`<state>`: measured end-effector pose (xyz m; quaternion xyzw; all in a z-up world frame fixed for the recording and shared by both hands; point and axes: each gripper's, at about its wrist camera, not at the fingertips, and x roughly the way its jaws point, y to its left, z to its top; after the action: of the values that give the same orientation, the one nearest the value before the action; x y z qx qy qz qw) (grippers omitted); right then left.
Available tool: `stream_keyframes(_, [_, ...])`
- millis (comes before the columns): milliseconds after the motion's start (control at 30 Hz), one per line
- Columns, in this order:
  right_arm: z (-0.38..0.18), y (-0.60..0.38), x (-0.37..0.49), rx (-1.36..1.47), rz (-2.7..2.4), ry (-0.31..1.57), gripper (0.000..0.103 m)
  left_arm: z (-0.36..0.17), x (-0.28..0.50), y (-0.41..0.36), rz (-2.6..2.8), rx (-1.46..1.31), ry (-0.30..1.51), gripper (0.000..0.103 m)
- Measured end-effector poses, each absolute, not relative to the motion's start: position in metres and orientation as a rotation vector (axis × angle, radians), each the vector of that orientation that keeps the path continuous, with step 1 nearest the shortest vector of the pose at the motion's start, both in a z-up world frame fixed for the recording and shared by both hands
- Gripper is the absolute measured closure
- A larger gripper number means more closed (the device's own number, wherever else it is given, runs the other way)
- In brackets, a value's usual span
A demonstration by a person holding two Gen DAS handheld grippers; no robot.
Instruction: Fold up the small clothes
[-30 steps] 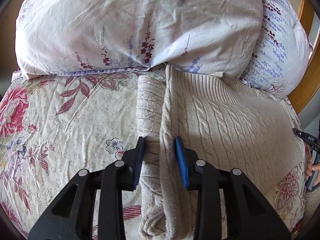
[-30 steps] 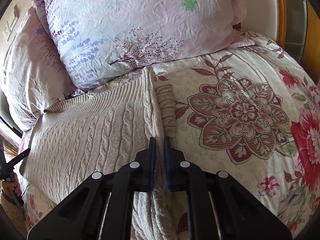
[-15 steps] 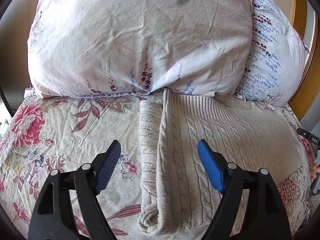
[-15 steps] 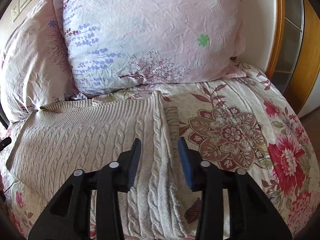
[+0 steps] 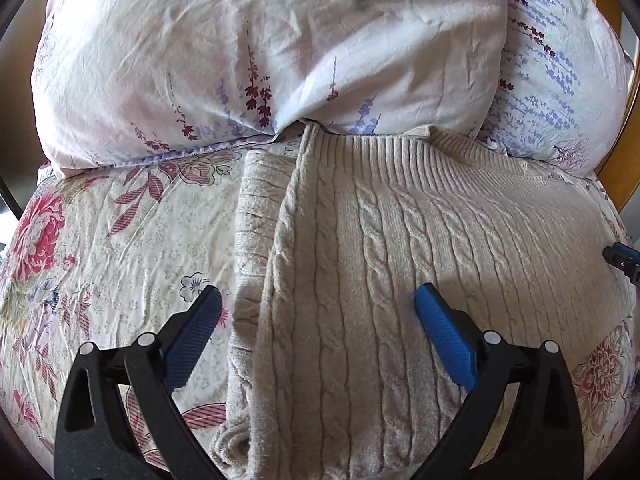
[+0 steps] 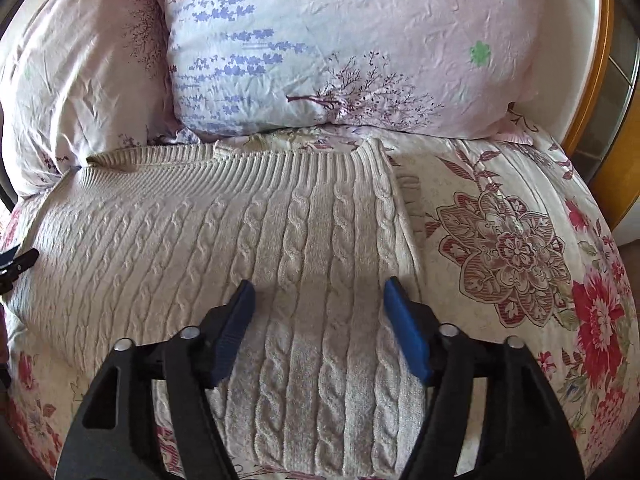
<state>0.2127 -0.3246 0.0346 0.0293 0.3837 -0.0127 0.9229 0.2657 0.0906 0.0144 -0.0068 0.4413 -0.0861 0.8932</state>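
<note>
A beige cable-knit sweater (image 5: pixel 400 240) lies flat on the floral bedcover (image 5: pixel 100 240), its collar toward the pillows. Its left side is folded in, and a sleeve (image 5: pixel 256 216) pokes out under that fold. My left gripper (image 5: pixel 316 296) hovers over the folded left edge with jaws opening wide; neither pad presses the knit. In the right wrist view the sweater (image 6: pixel 240 232) fills the middle, its right side folded in as well. My right gripper (image 6: pixel 320 286) stands over that right part, jaws opening, holding nothing.
Two flower-print pillows (image 5: pixel 260 60) (image 5: pixel 560 80) lean against the wooden headboard (image 6: pixel 592 80) just behind the collar. The bedcover (image 6: pixel 520 248) spreads to the right of the sweater. Each view catches the other gripper's tip at its edge (image 5: pixel 622 258) (image 6: pixel 16 260).
Both grippers were closed on the sweater's folded edges. They have let go and spread wide, and each has drawn back a little from the cloth.
</note>
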Motion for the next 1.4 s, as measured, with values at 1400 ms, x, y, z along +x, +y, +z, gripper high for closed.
stream_keyframes(1400, [0.014, -0.206, 0.252, 0.038, -0.129, 0.788, 0.001, 0.017, 0.301, 0.152, -0.191, -0.255, 1.02, 0.003])
